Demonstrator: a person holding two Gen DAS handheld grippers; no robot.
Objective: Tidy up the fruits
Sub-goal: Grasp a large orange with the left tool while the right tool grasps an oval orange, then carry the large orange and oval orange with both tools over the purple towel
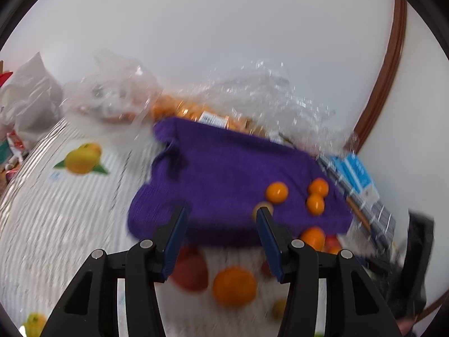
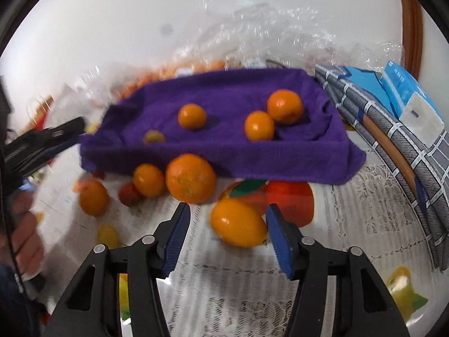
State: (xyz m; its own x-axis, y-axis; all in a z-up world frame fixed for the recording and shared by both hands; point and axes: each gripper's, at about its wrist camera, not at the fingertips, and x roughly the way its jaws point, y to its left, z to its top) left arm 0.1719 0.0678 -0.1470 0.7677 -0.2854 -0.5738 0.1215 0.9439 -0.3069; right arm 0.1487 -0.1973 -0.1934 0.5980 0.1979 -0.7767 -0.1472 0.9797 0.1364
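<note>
Lace tablecloth (image 2: pixel 350 196), white wall (image 1: pixel 224 28); left gripper (image 1: pixel 221 210) and right gripper (image 2: pixel 227 210) both parted, empty

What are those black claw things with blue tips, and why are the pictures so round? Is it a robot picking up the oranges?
No robot here: a person holds a grabber tool in each hand, and each tool has a little camera that bends the picture round. One picture looks out from the left gripper, the other from the right gripper. Both are open and hold nothing. On the patterned tablecloth sits a purple towel-lined tray with small oranges inside. More fruit lies in front, including a big orange. An oval orange fruit lies between the right gripper's fingers, not squeezed yet. Crinkly plastic bags sit behind.
</note>
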